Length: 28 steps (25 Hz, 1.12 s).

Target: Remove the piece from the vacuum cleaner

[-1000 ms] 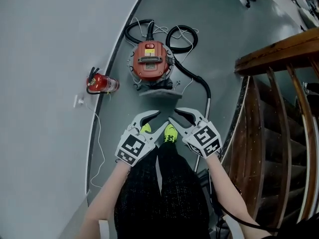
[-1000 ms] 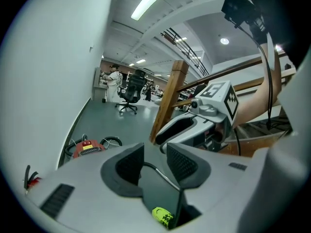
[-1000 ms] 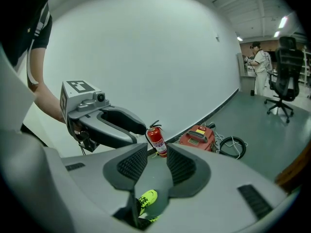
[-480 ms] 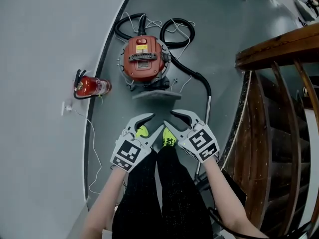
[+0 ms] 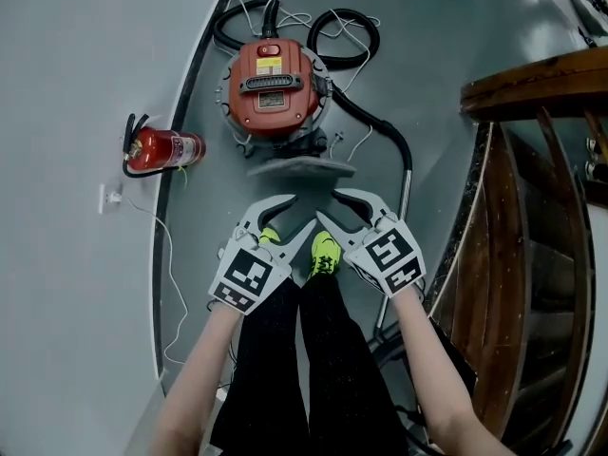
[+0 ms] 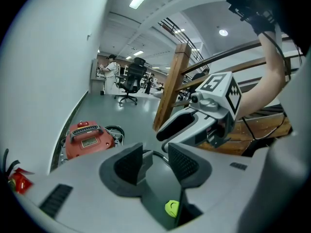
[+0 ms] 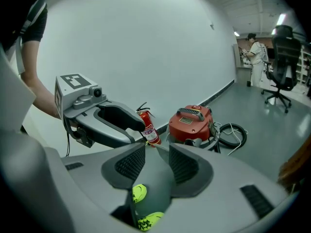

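Observation:
The red vacuum cleaner [image 5: 271, 88] stands on the grey floor by the curved wall. Its black hose [image 5: 347, 27] loops behind it and runs to a metal wand [image 5: 403, 202] on the right. A grey floor-head piece [image 5: 299, 168] lies just in front of the vacuum. My left gripper [image 5: 283, 218] and right gripper [image 5: 334, 212] hang side by side above my shoes, short of that piece and touching nothing. Both are open and have just been opening, with nothing between their jaws. The left gripper view shows the vacuum [image 6: 87, 139] at lower left, and the right gripper view shows the vacuum [image 7: 192, 123] at centre.
A red fire extinguisher [image 5: 161, 148] lies by the wall, left of the vacuum. A thin white cable [image 5: 171, 255] trails along the wall's foot. A wooden stair railing [image 5: 532, 84] closes off the right side. An office chair [image 6: 130, 79] and people stand far down the hall.
Both grippers have sunk toward the floor, still side by side. The head view has come closer to the vacuum, which now looks larger and sits higher in the picture.

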### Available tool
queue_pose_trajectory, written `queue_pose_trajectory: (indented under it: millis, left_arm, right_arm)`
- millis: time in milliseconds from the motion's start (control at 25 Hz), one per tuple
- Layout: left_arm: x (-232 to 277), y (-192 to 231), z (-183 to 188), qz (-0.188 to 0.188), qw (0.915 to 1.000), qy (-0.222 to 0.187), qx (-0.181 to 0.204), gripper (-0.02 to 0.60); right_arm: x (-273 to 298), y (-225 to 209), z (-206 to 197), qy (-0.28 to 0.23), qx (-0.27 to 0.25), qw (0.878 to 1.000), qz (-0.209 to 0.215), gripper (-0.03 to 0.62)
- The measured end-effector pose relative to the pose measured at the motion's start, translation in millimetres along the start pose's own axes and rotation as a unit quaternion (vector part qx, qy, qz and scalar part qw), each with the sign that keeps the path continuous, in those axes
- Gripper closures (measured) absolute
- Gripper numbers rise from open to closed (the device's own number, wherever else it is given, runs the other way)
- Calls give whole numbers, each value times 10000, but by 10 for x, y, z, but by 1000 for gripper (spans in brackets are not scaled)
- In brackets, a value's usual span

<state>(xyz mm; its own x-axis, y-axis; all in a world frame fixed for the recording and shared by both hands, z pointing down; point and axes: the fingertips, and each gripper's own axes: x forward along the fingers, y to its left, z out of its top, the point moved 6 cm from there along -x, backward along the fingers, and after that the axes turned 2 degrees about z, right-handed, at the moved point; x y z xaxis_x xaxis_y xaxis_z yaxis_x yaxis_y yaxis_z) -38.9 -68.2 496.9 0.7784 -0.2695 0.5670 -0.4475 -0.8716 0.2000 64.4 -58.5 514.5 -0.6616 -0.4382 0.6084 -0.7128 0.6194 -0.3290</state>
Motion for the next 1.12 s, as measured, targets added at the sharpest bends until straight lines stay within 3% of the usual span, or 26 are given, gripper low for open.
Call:
queue_pose_trajectory:
  millis: [680,1120]
  left_arm:
    - [479,465,-522,86,9990,444,68,377]
    - [815,740,-785,-68,9958,866,305,318]
  right_arm:
    - [653,-378,-329,399,-338,9986,-76,410]
    - [997,-665,-459,1105,-990,9889,-51,353]
